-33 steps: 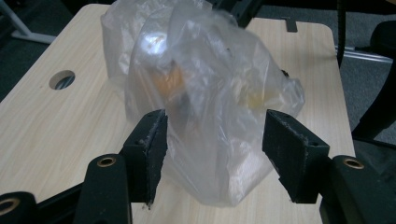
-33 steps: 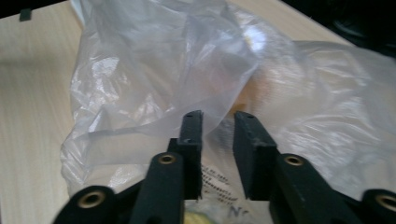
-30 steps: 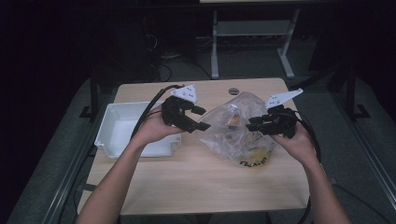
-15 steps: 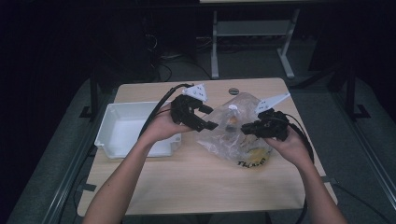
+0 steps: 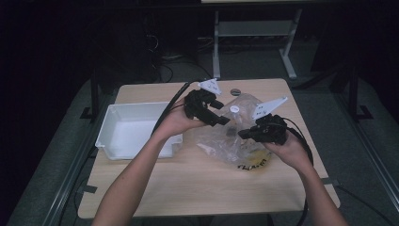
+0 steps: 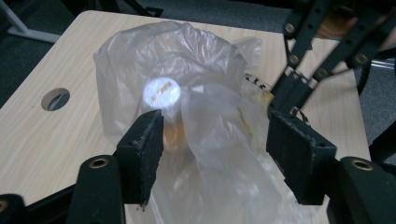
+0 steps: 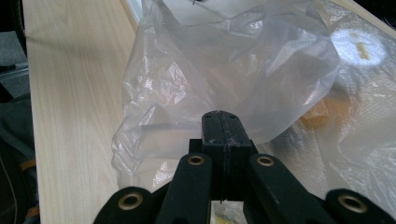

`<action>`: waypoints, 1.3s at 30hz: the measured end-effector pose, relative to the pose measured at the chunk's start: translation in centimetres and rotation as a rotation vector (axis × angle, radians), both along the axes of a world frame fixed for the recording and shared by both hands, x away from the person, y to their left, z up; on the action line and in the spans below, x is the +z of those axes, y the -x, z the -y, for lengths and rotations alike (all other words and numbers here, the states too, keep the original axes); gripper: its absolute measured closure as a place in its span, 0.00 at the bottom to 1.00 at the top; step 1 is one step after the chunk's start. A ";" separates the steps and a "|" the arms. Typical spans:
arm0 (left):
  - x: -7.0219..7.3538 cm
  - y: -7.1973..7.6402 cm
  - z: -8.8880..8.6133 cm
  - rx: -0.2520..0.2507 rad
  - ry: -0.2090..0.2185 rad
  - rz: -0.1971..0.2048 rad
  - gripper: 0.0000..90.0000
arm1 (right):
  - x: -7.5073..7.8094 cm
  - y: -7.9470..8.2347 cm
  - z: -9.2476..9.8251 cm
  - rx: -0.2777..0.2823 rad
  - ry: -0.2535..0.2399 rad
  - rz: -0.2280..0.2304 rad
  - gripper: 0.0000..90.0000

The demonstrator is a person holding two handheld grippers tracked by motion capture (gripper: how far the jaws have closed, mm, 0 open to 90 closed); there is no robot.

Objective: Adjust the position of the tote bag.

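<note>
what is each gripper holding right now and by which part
The right gripper is shut on a fold of the clear plastic bag near its edge. The left gripper holds nothing; its jaws stand open around the bag.

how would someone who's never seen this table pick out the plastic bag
Start at the light wooden table and look to the right of the white tray at its left edge. The clear plastic bag lies crumpled between the two grippers; it alone is see-through, with a white-capped bottle showing inside.

A wooden table (image 5: 155,188) bears a white tray (image 5: 123,132); a plastic bag (image 5: 221,141).
</note>
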State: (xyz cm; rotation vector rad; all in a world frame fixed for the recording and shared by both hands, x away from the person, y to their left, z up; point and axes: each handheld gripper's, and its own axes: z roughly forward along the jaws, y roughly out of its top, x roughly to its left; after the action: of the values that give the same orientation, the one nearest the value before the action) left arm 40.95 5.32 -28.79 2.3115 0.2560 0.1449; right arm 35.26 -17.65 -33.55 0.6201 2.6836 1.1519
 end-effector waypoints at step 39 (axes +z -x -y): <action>-4.3 4.0 -4.1 -0.154 -0.189 -0.087 1.00 | -0.4 -5.3 6.4 -0.290 0.025 0.004 0.47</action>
State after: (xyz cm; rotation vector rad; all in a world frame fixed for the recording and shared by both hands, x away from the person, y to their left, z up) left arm 36.92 9.43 -33.11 2.5180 0.1108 -0.0096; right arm 40.56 -24.02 -33.92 0.9628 2.4923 1.0376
